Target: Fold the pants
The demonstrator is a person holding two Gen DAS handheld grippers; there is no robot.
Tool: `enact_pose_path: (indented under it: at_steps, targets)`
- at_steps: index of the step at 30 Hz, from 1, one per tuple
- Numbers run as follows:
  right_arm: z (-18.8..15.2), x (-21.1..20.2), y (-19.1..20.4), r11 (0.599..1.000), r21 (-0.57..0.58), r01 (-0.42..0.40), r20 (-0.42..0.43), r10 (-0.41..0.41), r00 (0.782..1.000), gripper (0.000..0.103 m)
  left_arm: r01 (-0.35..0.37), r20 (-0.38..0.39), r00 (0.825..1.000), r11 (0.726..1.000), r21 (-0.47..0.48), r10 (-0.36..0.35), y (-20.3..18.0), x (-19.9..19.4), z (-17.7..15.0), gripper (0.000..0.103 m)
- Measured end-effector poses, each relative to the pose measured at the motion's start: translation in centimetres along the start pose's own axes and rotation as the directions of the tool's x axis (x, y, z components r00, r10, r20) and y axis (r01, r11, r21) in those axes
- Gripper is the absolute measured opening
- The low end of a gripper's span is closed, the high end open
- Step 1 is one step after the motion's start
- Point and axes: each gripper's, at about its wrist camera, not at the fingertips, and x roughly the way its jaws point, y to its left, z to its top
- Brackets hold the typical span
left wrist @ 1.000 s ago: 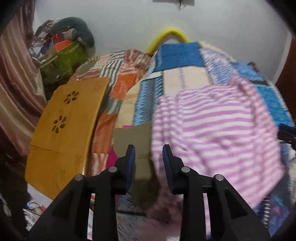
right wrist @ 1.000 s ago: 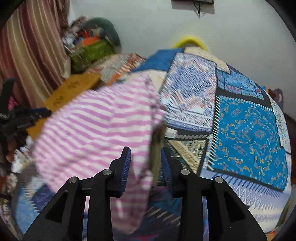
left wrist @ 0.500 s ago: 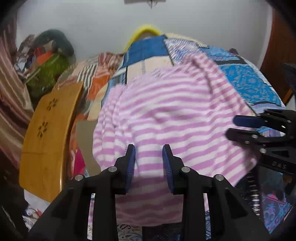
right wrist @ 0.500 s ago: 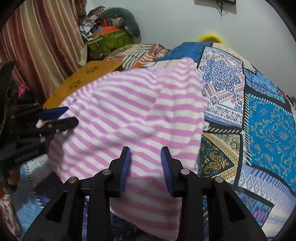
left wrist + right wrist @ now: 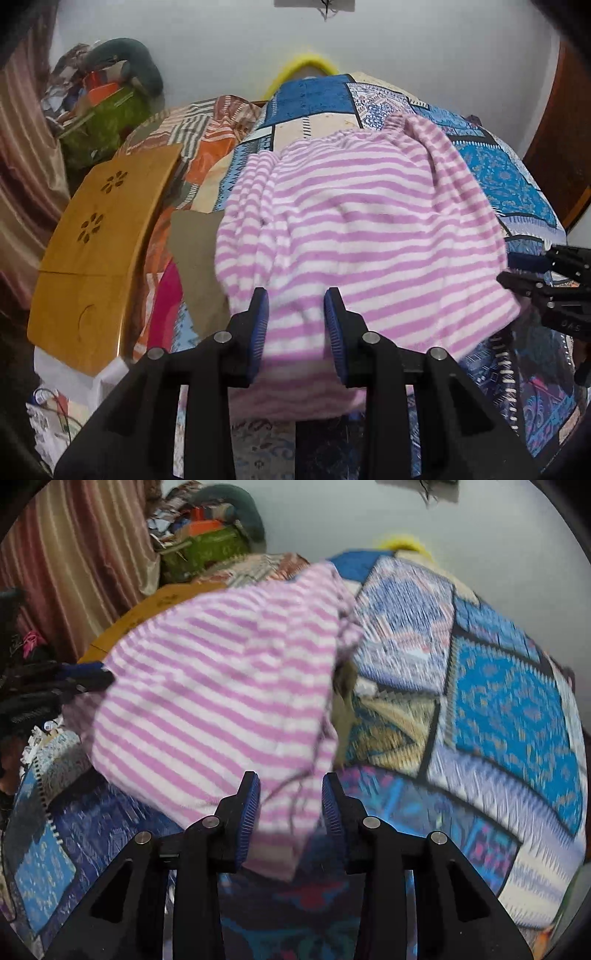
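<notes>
covering the near part of the patchwork bedspread (image 5: pixel 509 177), the striped pants (image 5: pixel 354 229) look mid-fold, and with left gripper (image 5: pixel 295 325) and right gripper (image 5: pixel 290 805) both parted over the near hem, clamping it likely comes next.

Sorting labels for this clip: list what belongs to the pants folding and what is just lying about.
Job: striped pants; left gripper; right gripper; patchwork bedspread underneath.

Lying about: wooden lap table; brown cardboard piece; green bag; curtain.
</notes>
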Motion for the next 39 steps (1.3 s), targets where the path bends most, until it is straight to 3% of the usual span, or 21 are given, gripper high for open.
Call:
enact_pose_path:
  at_steps: [5,9,13,17,21,28,35,39]
  targets:
    - [-0.4,-4.0,0.8,1.000,0.028,0.003,0.042,-0.004,0.999,0.033,0.021,0.019,1.000,1.000,0.000,-0.021,-0.9,-4.5,-0.8,0.032]
    - [-0.5,-10.4,3.0,1.000,0.010,0.001,0.142,-0.002,0.990,0.033,0.034,0.098,0.995,0.999,0.001,-0.034,-1.9,-10.9,-1.5,0.036]
    - [-1.3,-16.3,6.1,0.999,-0.040,0.003,0.226,0.006,0.974,0.033,0.014,0.199,0.980,1.000,0.016,-0.016,-3.1,-17.8,-2.4,0.045]
    - [-2.7,-22.5,9.4,0.997,-0.071,-0.013,0.324,0.036,0.945,0.033,0.022,0.300,0.954,1.000,0.014,-0.025,-4.0,-24.7,-4.1,0.046]
    - [-4.2,-27.6,11.7,0.996,-0.082,-0.023,0.422,0.055,0.905,0.033,0.042,0.410,0.912,0.999,-0.012,-0.034,-4.9,-31.7,-6.5,0.046]
    - [-8.7,-35.6,15.9,0.993,-0.120,-0.006,0.574,0.075,0.815,0.033,0.019,0.581,0.814,1.000,-0.005,-0.013,-7.3,-41.7,-11.8,0.055]
    - [-12.2,-38.3,17.2,0.995,-0.096,-0.031,0.654,0.086,0.751,0.033,-0.021,0.681,0.732,1.000,0.008,0.010,-9.9,-46.9,-16.6,0.073]
    - [-13.3,-38.4,17.3,0.998,-0.058,-0.013,0.684,0.049,0.728,0.055,-0.016,0.701,0.713,1.000,0.006,0.007,-10.4,-47.8,-18.1,0.092]
